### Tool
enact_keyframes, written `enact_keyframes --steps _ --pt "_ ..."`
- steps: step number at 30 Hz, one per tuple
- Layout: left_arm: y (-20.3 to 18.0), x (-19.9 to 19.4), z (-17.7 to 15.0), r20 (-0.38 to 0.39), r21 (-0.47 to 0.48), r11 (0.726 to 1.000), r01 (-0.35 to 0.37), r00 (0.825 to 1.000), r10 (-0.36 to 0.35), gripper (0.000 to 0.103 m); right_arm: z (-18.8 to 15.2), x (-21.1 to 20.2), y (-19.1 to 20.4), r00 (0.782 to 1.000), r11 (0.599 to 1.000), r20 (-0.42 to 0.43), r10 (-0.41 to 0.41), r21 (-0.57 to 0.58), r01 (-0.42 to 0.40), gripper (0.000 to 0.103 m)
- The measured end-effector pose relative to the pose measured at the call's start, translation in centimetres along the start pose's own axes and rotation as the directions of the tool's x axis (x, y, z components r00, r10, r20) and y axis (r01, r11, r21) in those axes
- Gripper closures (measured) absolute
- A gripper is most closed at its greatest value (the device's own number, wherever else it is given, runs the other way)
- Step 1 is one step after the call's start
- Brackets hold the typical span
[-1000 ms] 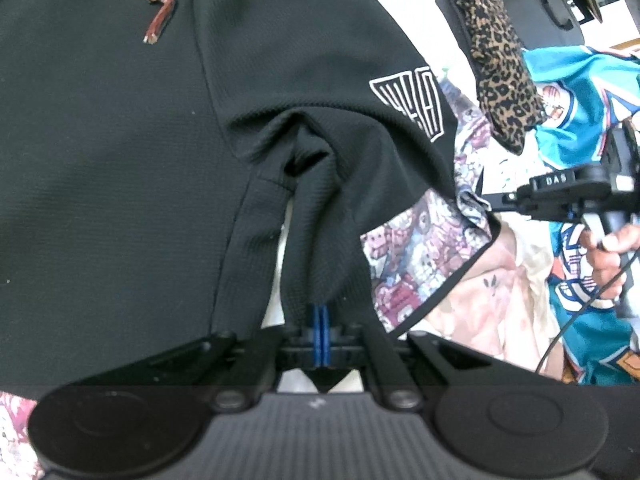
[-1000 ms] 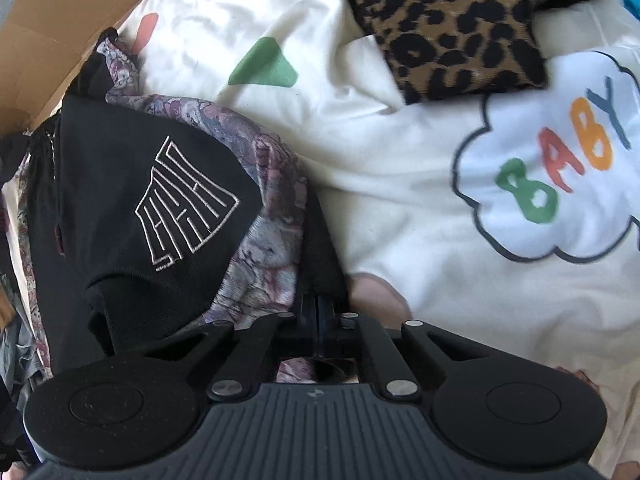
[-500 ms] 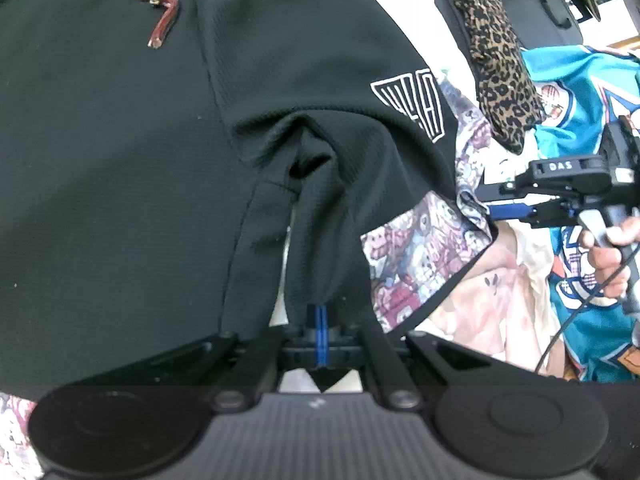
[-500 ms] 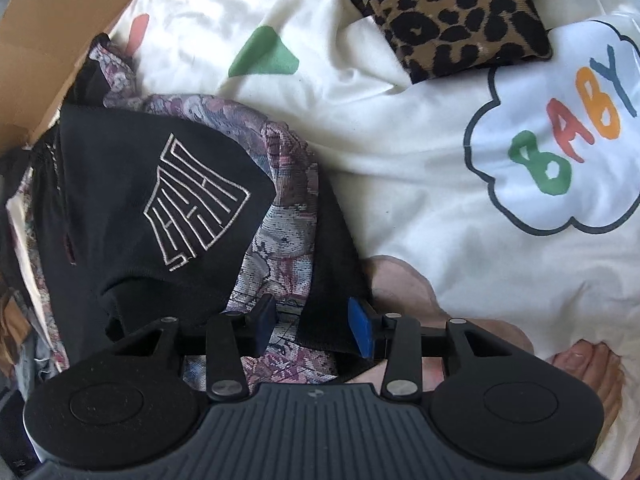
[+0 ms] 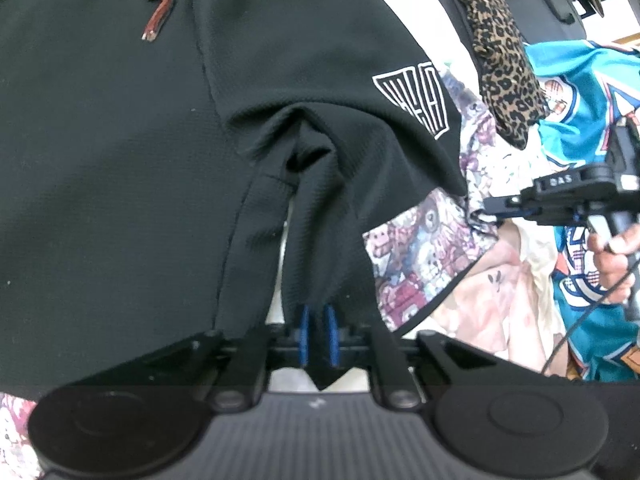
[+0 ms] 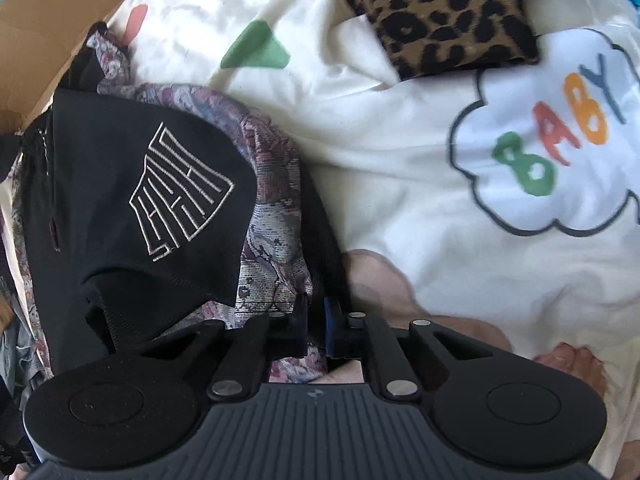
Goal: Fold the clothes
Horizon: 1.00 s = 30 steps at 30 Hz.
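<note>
Fabric of the black garment (image 5: 120, 168) is bunched into the left gripper (image 5: 318, 336), blue pads pressed together on a fold of its hem, w/ the rest spread up and left across the left wrist view, white line logo (image 5: 416, 100) on its right side. Right gripper (image 6: 316, 320) has its fingers nearly together, pinching the dark edge of the patterned cloth (image 6: 272, 232) lying under the black garment, beside the white BABY-print sheet (image 6: 400, 168). Leopard-print piece (image 6: 440, 12) lies further up on that sheet; teal jersey (image 5: 576, 92) sits at far right in the left wrist view.
</note>
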<state>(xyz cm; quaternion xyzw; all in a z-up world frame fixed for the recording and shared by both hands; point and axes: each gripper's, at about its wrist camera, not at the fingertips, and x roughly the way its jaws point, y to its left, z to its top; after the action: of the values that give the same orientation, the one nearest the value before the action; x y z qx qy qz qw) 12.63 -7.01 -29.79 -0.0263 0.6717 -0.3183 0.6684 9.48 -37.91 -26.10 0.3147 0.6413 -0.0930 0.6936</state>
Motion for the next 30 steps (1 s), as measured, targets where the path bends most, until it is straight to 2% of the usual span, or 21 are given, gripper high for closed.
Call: enact_keyframes --steps 1,3,9,11,12,13,15,16,17,19,21,26,27,28,29,30 --pt "-0.1 0.1 0.0 0.003 0.004 1.000 0.004 1.000 -0.004 0.075 0.0 -0.4 -0.4 1.000 1.000 0.008 -0.006 0.003 0.006 0.098" --pt "-0.4 0.2 0.1 0.010 0.012 1.000 0.011 1.000 -0.011 0.067 0.2 -1.0 -1.2 1.000 1.000 0.023 -0.016 0.013 0.016 0.098" --pt "-0.7 1.8 0.1 0.005 0.037 0.999 -0.017 1.000 0.017 0.067 0.9 -1.8 -3.6 0.998 0.999 0.046 -0.034 0.032 0.032 0.098" --pt "-0.7 1.9 0.2 0.010 0.033 0.999 -0.018 1.000 0.018 0.076 1.0 -2.1 -4.1 0.997 0.999 0.060 -0.048 0.017 0.047 0.098" --pt "-0.6 2.0 0.3 0.013 0.032 0.999 -0.018 1.000 0.018 0.091 1.2 -2.1 -4.3 0.996 0.998 0.065 -0.057 0.014 0.056 0.097" --pt "-0.5 2.1 0.3 0.006 0.025 0.999 -0.023 1.000 0.023 0.097 1.3 -2.1 -4.6 0.996 0.998 0.065 -0.064 0.017 0.063 0.096" --pt "0.0 2.0 0.2 0.004 0.003 1.000 -0.006 1.000 0.006 0.099 1.4 -2.1 -5.0 0.996 0.998 0.065 -0.057 0.027 0.055 0.091" --pt "0.2 1.8 0.2 0.006 -0.004 1.000 0.003 1.000 -0.003 0.100 1.5 -2.2 -5.1 0.996 0.998 0.069 -0.049 0.031 0.047 0.084" --pt "0.3 1.5 0.1 0.009 -0.007 1.000 0.010 1.000 -0.010 0.100 1.5 -2.3 -5.1 0.996 0.999 0.075 -0.043 0.033 0.040 0.064" --pt "0.6 1.1 -0.1 0.013 -0.012 1.000 0.023 1.000 -0.023 0.100 1.6 -2.4 -5.1 0.996 0.999 0.088 -0.031 0.026 0.029 0.052" --pt "1.0 0.7 -0.3 0.014 -0.024 0.999 0.038 0.999 -0.038 0.101 1.7 -2.3 -5.0 0.995 1.000 0.094 -0.021 0.008 0.020 0.052" --pt "1.5 0.0 -0.7 0.011 -0.046 0.998 0.049 0.999 -0.048 0.102 1.6 -0.5 -3.7 0.999 0.997 0.041 -0.024 -0.075 0.027 0.055" --pt "1.6 -0.1 -0.7 0.011 -0.049 0.998 0.050 0.999 -0.050 0.102 1.4 -0.5 -3.5 0.999 0.995 0.038 -0.030 -0.098 0.033 0.061" --pt "1.6 -0.3 -0.8 0.011 -0.052 0.997 0.054 0.999 -0.053 0.102 1.3 -0.4 -3.4 0.999 0.992 0.035 -0.037 -0.118 0.041 0.084" --pt "1.6 -0.5 -0.8 0.011 -0.054 0.997 0.057 0.998 -0.056 0.102 1.2 -0.5 -3.3 0.999 0.990 0.032 -0.044 -0.131 0.048 0.092" --pt "1.6 -0.7 -0.9 0.012 -0.056 0.997 0.060 0.998 -0.060 0.102 1.1 -0.7 -3.4 0.999 0.989 0.035 -0.041 -0.138 0.046 0.092"
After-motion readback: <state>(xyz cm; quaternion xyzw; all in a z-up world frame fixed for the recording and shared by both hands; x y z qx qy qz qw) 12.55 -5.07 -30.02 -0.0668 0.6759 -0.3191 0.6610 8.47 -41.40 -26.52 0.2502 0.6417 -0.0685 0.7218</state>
